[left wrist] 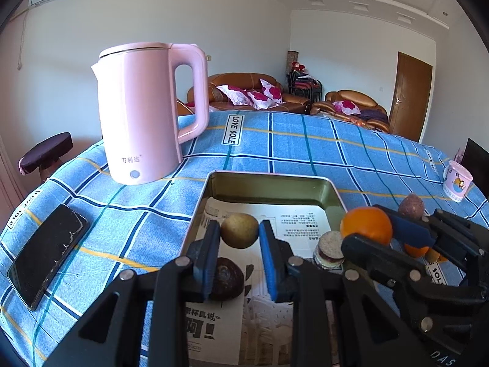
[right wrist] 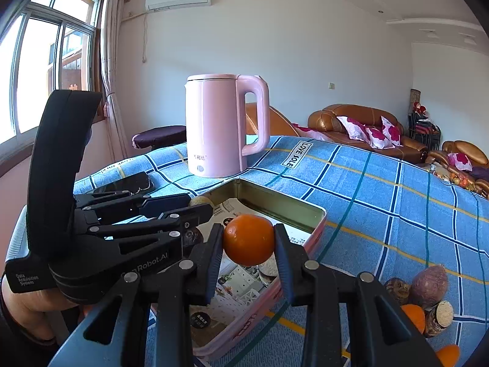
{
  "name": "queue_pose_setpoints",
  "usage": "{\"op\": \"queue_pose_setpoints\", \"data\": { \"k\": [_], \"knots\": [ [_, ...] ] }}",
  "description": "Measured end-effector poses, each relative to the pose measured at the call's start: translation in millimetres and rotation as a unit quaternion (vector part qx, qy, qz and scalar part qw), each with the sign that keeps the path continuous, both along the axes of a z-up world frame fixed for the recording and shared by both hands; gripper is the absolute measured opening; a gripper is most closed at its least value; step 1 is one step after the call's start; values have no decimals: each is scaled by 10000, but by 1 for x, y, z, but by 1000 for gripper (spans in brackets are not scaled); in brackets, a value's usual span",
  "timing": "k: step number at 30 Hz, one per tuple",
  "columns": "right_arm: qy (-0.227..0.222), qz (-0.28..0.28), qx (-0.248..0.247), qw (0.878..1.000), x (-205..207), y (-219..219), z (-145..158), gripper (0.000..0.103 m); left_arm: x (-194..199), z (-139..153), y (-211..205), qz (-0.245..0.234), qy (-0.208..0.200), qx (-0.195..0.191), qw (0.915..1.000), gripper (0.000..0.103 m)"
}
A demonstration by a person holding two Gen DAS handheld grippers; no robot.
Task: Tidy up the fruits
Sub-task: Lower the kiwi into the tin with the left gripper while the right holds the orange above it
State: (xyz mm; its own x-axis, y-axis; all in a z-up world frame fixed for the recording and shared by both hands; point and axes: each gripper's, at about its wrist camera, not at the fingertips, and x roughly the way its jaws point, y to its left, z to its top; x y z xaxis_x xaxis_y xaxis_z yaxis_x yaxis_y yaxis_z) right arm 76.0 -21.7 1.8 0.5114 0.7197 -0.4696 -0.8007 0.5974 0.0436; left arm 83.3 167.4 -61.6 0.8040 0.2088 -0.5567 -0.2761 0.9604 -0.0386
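Between the blue pads of the left gripper [left wrist: 239, 238], a small brownish-yellow fruit [left wrist: 239, 230] is clamped and held above the paper-lined metal tray [left wrist: 269, 180], as seen in the left wrist view. Below the left finger, a dark brown round fruit [left wrist: 227, 278] is seen lying on the paper inside the tray. To the right, the right gripper [left wrist: 371, 229] is reached in over the tray's right edge with an orange [left wrist: 366, 224] pinched between its jaws, and a cut, layered round piece [left wrist: 330, 250] is seen just below it in the tray. A purplish tuber [left wrist: 411, 205] is partly visible behind that gripper. A pink kettle [left wrist: 146, 113] and a black phone [left wrist: 45, 255] are set on the blue checked cloth [left wrist: 305, 150], with a printed mug [left wrist: 457, 180] far right. In the right wrist view, the right gripper [right wrist: 249, 240] is closed on the orange [right wrist: 249, 240], which is suspended over the tray [right wrist: 284, 200]. The left gripper [right wrist: 200, 205] is extended in from the left, level over the tray's near corner, with the brownish fruit [right wrist: 201, 201] barely visible at its tips. On the cloth [right wrist: 382, 189] at lower right, a group of tubers [right wrist: 429, 284] and further oranges [right wrist: 414, 316] is seen, well apart from the tray.
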Motion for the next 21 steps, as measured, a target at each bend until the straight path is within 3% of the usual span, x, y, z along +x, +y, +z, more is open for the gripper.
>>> {"op": "queue_pose_setpoints", "data": {
  "k": [21],
  "knots": [
    [259, 29, -337, 9991, 9, 16, -7, 35, 14, -7, 4, -85, 360, 45, 9993, 28]
  ]
}}
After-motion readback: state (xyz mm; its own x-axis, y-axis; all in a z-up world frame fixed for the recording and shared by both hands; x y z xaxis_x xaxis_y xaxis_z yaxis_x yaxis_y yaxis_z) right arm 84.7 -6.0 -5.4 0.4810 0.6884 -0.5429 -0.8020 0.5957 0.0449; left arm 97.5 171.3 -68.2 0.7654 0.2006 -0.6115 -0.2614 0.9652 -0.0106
